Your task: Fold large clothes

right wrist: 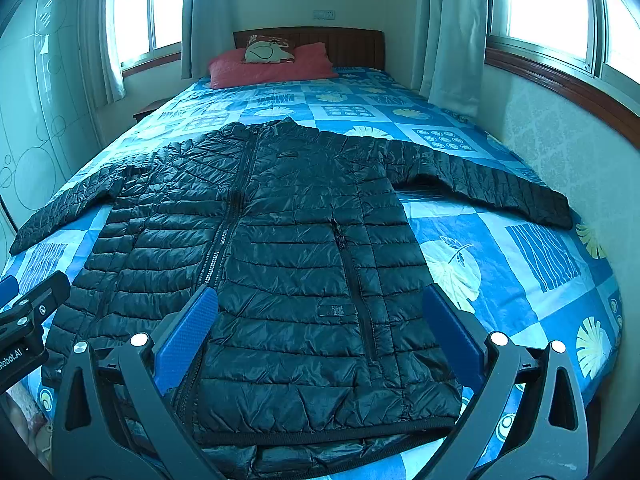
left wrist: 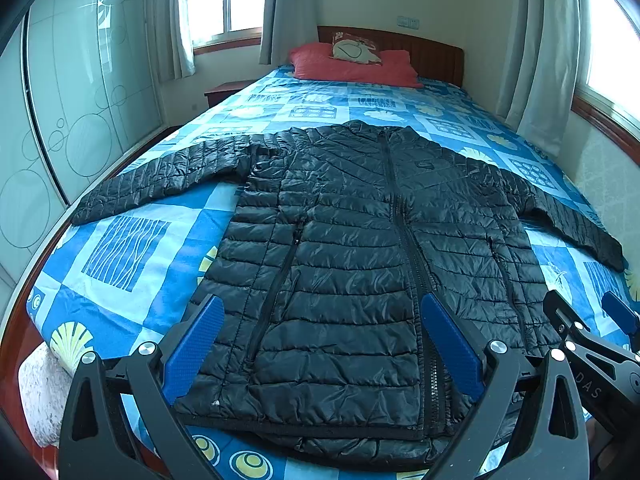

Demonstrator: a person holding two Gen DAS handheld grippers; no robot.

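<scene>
A black quilted puffer jacket (left wrist: 360,248) (right wrist: 280,248) lies flat on the bed, front up and zipped, collar toward the headboard, both sleeves spread out sideways. My left gripper (left wrist: 322,340) hovers open over the jacket's lower left half, its blue pads wide apart with nothing between them. My right gripper (right wrist: 320,332) hovers open over the lower right half, also holding nothing. The right gripper (left wrist: 592,320) shows at the right edge of the left wrist view. In the right wrist view the left gripper (right wrist: 24,300) shows at the left edge.
The bed (left wrist: 132,248) has a blue patterned cover, with red pillows (left wrist: 352,64) and a wooden headboard (left wrist: 432,52) at the far end. A glass-fronted wardrobe (left wrist: 72,92) stands to the left. A wall and curtained windows (right wrist: 552,4) run close along the bed's right side.
</scene>
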